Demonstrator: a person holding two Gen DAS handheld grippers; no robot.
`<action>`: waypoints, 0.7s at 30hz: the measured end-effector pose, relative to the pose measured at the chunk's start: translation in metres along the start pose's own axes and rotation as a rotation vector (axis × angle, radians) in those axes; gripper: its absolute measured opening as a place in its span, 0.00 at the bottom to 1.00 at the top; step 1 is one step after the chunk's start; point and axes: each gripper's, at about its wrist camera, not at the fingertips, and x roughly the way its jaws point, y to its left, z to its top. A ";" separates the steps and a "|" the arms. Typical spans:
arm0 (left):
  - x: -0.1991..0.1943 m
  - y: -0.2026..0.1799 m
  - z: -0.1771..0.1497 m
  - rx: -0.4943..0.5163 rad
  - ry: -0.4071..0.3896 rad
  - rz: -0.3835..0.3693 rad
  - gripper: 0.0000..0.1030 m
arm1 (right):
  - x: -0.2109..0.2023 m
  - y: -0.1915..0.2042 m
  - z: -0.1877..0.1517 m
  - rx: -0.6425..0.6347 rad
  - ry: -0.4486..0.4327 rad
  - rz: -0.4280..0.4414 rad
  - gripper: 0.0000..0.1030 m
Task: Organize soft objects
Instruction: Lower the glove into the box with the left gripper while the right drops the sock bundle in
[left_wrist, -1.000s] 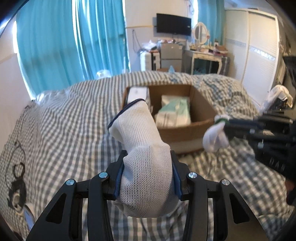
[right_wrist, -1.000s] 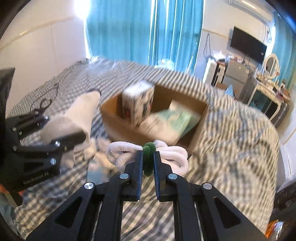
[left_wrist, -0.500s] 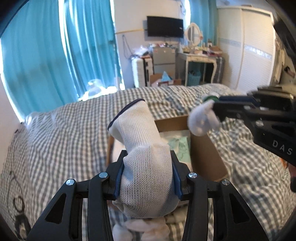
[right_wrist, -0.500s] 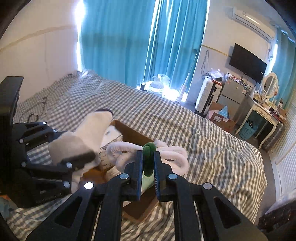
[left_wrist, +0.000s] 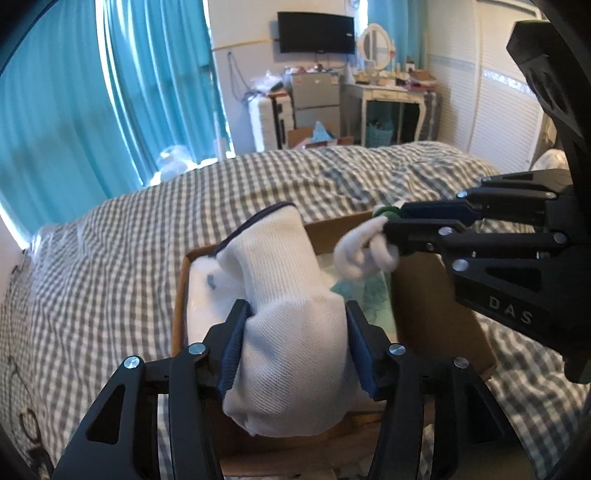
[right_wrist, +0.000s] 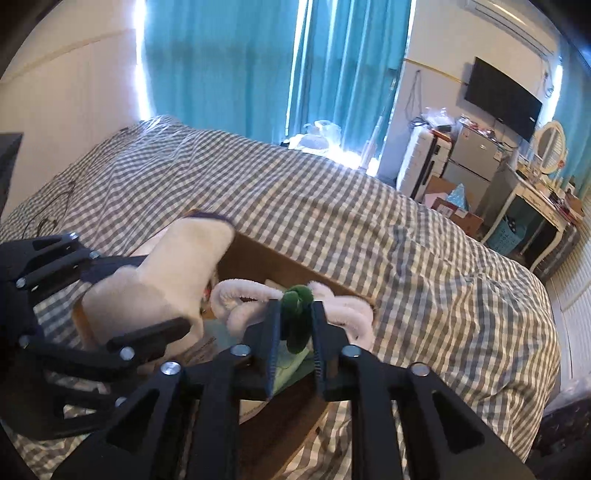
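My left gripper (left_wrist: 295, 328) is shut on a rolled white sock (left_wrist: 288, 317) with a dark cuff, held over the open cardboard box (left_wrist: 436, 317) on the bed; the sock also shows in the right wrist view (right_wrist: 166, 280). My right gripper (right_wrist: 293, 325) is shut on the green middle of a white fluffy tie (right_wrist: 295, 317), also over the box. In the left wrist view the right gripper (left_wrist: 388, 229) comes in from the right with the white tie (left_wrist: 362, 251) hanging above the box's inside.
The box holds a white pack (left_wrist: 207, 295) and a pale green pack (left_wrist: 369, 291). It lies on a grey checked bedspread (right_wrist: 424, 266). Teal curtains (right_wrist: 221, 62), a dresser (left_wrist: 384, 99) and a wardrobe (left_wrist: 502, 110) stand beyond the bed.
Both grippers have moved forward and down over the box, each with its load still held. The box now lies right beneath them.
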 end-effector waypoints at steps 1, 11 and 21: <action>-0.001 -0.001 0.001 0.004 -0.003 0.006 0.53 | -0.002 -0.003 0.001 0.008 -0.003 -0.003 0.27; -0.066 0.003 -0.004 0.024 -0.084 0.067 0.62 | -0.079 -0.013 0.007 0.089 -0.113 -0.077 0.81; -0.171 0.022 -0.024 -0.009 -0.215 0.036 0.74 | -0.171 0.036 -0.006 0.086 -0.131 -0.106 0.94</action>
